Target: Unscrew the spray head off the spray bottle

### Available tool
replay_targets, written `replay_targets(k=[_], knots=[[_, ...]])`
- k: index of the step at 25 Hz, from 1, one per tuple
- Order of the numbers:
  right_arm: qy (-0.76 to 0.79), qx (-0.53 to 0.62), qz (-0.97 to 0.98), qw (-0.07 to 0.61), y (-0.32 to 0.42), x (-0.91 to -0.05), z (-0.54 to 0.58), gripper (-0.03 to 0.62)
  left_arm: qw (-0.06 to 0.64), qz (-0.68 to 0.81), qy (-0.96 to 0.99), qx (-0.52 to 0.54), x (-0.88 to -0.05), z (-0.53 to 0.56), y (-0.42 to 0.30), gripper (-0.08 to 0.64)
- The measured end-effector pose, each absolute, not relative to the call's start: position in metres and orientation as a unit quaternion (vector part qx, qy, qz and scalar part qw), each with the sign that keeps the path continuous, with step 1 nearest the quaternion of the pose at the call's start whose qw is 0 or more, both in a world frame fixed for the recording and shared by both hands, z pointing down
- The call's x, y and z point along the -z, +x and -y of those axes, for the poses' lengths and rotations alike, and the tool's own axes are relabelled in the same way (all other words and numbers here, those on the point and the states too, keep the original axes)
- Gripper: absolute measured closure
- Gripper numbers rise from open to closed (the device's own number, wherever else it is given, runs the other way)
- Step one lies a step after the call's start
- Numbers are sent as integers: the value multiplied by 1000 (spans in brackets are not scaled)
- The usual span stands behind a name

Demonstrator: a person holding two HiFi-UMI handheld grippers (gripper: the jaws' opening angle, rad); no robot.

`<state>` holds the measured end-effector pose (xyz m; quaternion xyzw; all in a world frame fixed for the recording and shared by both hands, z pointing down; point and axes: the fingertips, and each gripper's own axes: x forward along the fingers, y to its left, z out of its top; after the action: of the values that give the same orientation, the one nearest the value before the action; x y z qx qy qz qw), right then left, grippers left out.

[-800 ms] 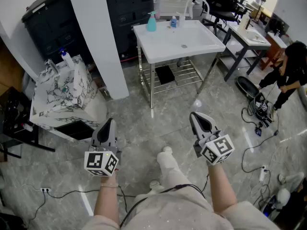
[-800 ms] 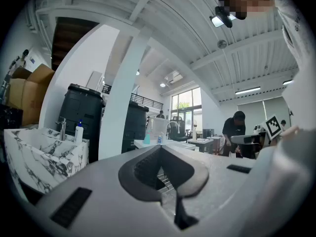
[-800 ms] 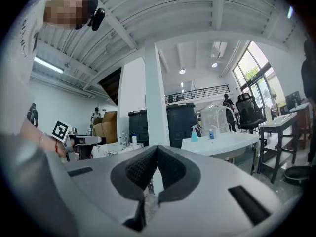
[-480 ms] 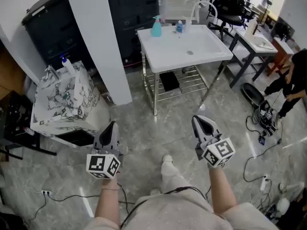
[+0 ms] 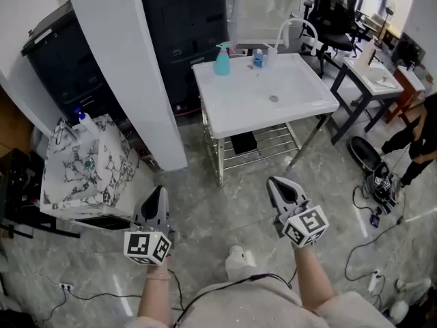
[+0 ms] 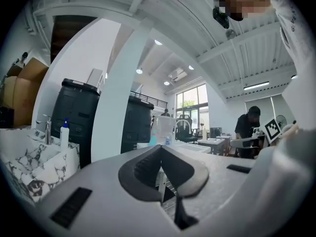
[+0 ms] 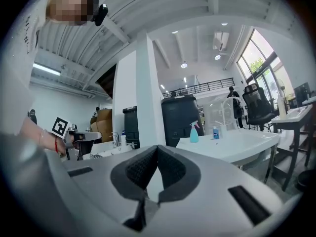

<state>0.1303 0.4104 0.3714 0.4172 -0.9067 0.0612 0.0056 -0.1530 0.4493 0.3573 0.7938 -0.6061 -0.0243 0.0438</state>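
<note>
A teal spray bottle (image 5: 222, 59) with its spray head on stands upright at the back left corner of a white sink table (image 5: 293, 111), next to a small blue bottle (image 5: 258, 59). Both grippers are held low over the floor, well short of the table. My left gripper (image 5: 158, 193) is shut with nothing in it, and so is my right gripper (image 5: 277, 182). The left gripper view shows the closed jaws (image 6: 160, 149) with the bottle (image 6: 152, 140) faint and far behind them. In the right gripper view, the bottle (image 7: 194, 132) stands beyond the closed jaws (image 7: 157, 149).
A white pillar (image 5: 130, 67) rises left of the table, with black cabinets (image 5: 184, 19) behind it. A marble-patterned sink unit (image 5: 82, 162) stands at the left. A person (image 5: 425, 135), small desks and office chairs (image 5: 334, 5) are at the right. Cables (image 5: 369, 217) lie on the grey floor.
The sink table and pillar have slid lower and nearer in the head view as the person walks toward them. Both grippers stay shut and empty at the same height.
</note>
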Motion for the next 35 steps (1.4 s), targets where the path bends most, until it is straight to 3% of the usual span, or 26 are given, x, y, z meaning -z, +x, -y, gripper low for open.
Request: replay_targets(k=[21, 35], knots=[[373, -81, 924, -4, 154, -387, -275, 588, 60, 613, 787, 21, -378, -317, -105, 555], [402, -79, 912, -12, 128, -379, -158, 586, 61, 578, 813, 26, -380, -172, -127, 555]])
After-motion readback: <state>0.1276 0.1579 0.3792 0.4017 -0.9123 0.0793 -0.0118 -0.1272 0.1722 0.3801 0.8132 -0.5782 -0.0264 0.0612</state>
